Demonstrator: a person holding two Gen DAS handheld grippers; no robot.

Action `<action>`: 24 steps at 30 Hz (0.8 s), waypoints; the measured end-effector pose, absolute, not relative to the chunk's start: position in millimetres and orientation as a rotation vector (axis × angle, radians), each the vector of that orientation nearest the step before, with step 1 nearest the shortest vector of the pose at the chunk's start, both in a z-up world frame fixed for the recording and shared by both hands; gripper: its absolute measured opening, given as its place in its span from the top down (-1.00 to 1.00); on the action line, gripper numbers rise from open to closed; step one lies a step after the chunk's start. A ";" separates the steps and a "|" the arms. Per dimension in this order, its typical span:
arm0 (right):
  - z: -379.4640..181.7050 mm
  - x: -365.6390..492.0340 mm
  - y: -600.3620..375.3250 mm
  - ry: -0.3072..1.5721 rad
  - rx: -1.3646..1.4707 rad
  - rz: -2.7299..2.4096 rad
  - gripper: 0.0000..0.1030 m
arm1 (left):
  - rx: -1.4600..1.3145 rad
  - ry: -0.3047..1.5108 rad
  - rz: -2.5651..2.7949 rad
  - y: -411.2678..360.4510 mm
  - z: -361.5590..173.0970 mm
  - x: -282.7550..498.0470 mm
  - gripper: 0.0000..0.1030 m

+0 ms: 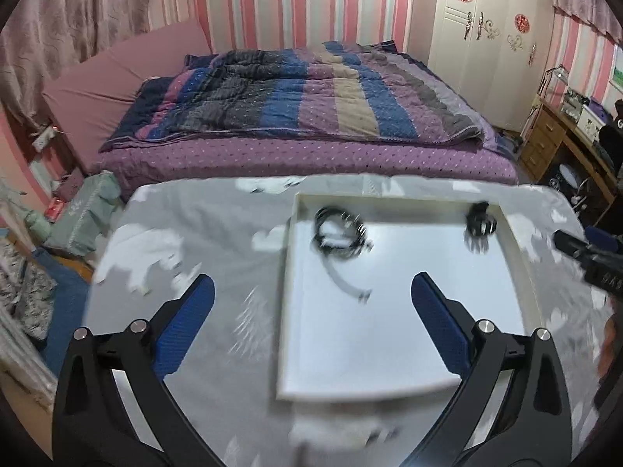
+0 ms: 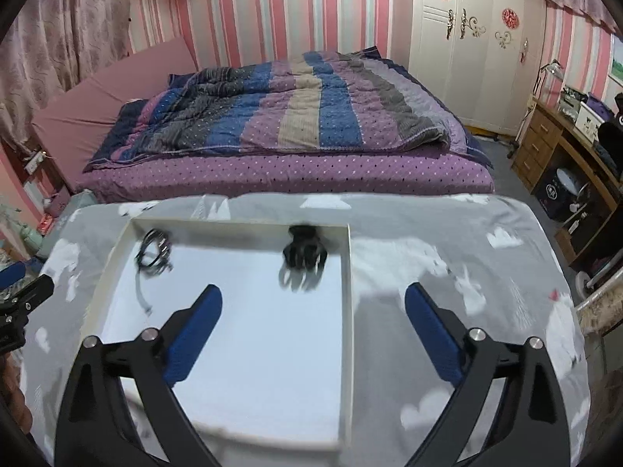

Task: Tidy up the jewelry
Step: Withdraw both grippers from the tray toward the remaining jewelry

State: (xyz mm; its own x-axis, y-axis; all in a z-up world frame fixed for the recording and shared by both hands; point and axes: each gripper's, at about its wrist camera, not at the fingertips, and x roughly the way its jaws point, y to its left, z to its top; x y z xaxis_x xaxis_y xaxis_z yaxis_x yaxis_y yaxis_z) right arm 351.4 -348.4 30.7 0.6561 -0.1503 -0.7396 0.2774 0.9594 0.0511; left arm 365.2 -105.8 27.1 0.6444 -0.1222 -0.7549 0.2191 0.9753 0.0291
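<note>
A white shallow tray (image 1: 290,292) (image 2: 348,311) lies on a grey cloth-covered table. In its far left part lies a dark coiled necklace or cord (image 1: 340,231) (image 2: 153,251) with a pale strand trailing toward me. At its far right lies a black claw hair clip (image 1: 481,222) (image 2: 303,251). My left gripper (image 1: 311,292) is open and empty, above the tray's near left part. My right gripper (image 2: 313,301) is open and empty, straddling the tray's right rim. The right gripper shows at the left wrist view's right edge (image 1: 588,257).
The table cloth (image 2: 447,264) is grey with white animal and cloud prints. Behind the table stands a bed with a striped quilt (image 1: 311,105). A white wardrobe (image 2: 467,39) and a wooden desk (image 2: 564,148) are at the right. Bags lie on the floor at the left (image 1: 81,214).
</note>
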 end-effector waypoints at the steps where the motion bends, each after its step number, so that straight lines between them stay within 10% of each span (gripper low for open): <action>1: 35.1 337.1 -348.1 0.816 0.169 -0.247 -0.85 | 0.123 0.850 -0.179 -97.4 30.0 354.4 -0.94; 24: 11.4 152.5 -315.2 0.739 0.005 -0.325 -0.95 | 0.152 0.746 -0.139 -22.8 9.2 168.2 -0.94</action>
